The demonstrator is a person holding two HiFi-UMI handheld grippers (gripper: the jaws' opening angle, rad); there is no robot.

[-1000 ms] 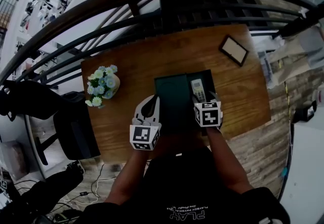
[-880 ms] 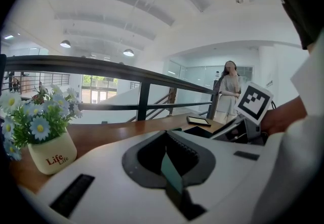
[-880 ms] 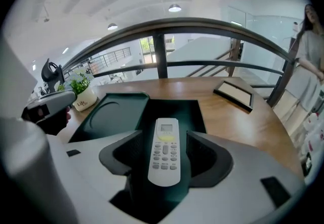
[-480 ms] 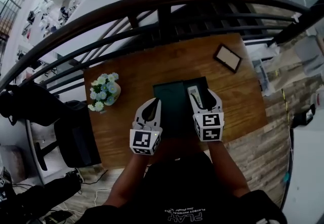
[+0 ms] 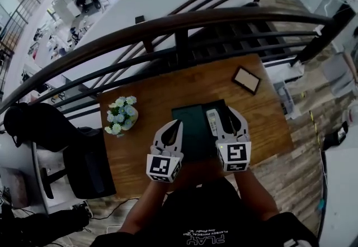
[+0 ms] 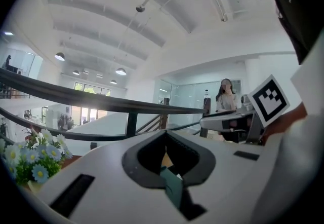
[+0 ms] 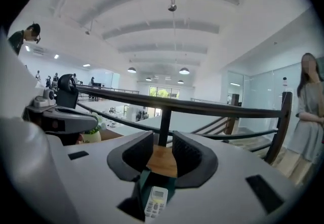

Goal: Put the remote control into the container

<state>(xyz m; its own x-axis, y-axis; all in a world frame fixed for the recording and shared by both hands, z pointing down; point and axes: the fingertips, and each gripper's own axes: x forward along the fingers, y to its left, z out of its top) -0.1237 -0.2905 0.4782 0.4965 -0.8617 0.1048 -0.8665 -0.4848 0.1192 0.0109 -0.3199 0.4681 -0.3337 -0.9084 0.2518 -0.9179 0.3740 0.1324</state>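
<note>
The remote control (image 5: 212, 121) lies lengthwise in the right half of the dark green container (image 5: 190, 128), just below the middle of the head view. Its pale body with a small screen shows at the bottom of your right gripper view (image 7: 156, 201). The container sits on the wooden surface (image 5: 168, 92), and its left half is bare. Your right gripper (image 5: 230, 113) hangs just right of the remote and over the container's right edge. Its fingers (image 7: 132, 154) have just been closing and now stand narrowly apart. Nothing is between them, only wood shows through the gap, and the remote lies below them, not gripped. Your left gripper (image 5: 177, 124) hovers over the container's left edge with its fingers (image 6: 147, 154) drawn together at the tips and empty. A green corner of the container shows under them in its own view. Further out, a vase of pale flowers (image 5: 122, 117) stands at the left end of the surface. A small picture frame (image 5: 246, 80) lies flat near the upper right corner. A dark curved railing (image 5: 184, 22) runs across the frame behind the surface.
</note>
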